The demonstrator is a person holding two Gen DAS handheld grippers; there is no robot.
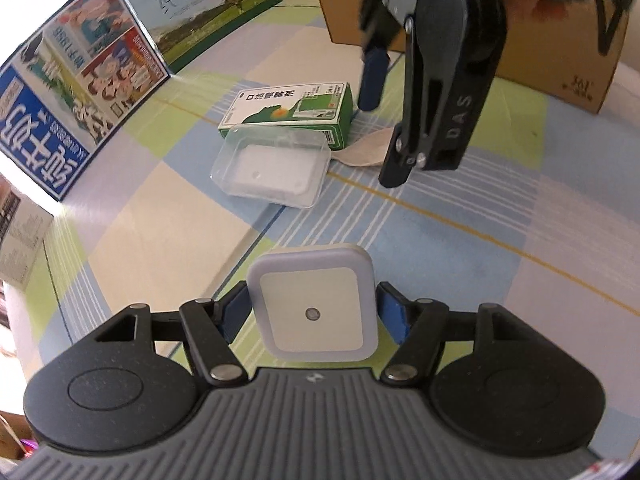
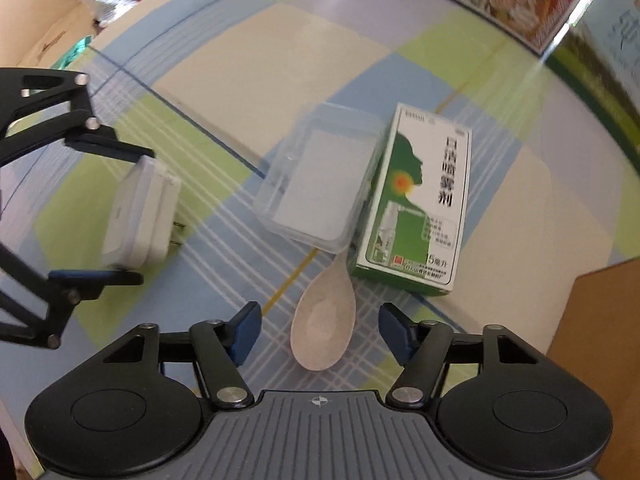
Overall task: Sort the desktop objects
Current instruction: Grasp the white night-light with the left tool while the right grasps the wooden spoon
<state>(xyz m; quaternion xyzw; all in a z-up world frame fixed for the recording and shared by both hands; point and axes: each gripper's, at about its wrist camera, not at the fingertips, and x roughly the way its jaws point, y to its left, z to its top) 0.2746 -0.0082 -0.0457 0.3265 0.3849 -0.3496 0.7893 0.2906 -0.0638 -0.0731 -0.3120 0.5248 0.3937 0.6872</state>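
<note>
While my left tool (image 1: 312,314) pinches the white square night light (image 1: 313,304) by its two side edges, the blue pads pressed flat against it, the light hangs clear above the table (image 1: 440,240) with its face and small round sensor toward the camera. From the right wrist view the same night light (image 2: 140,216) shows its plug prongs pointing out from its back.

My right tool (image 2: 320,332) points steeply down with its jaws standing partly apart. Between them, on the checked cloth, lies the bowl of a pale speckled spoon (image 2: 324,324); the pads do not touch it, and a gap shows on either side. From the left wrist view that right tool (image 1: 396,116) hangs just over the spoon (image 1: 368,148), most of which it hides.

Just beyond the spoon bowl, the handle runs under a clear plastic case (image 2: 320,184) that lies flat, its long side against a green and white medicine box (image 2: 420,200). In the left view the case (image 1: 272,168) lies nearer and the box (image 1: 292,114) behind it.

Farther off, printed milk cartons (image 1: 80,92) stand along the table's edge, and a brown cardboard box (image 1: 560,52) stands behind my right tool.
</note>
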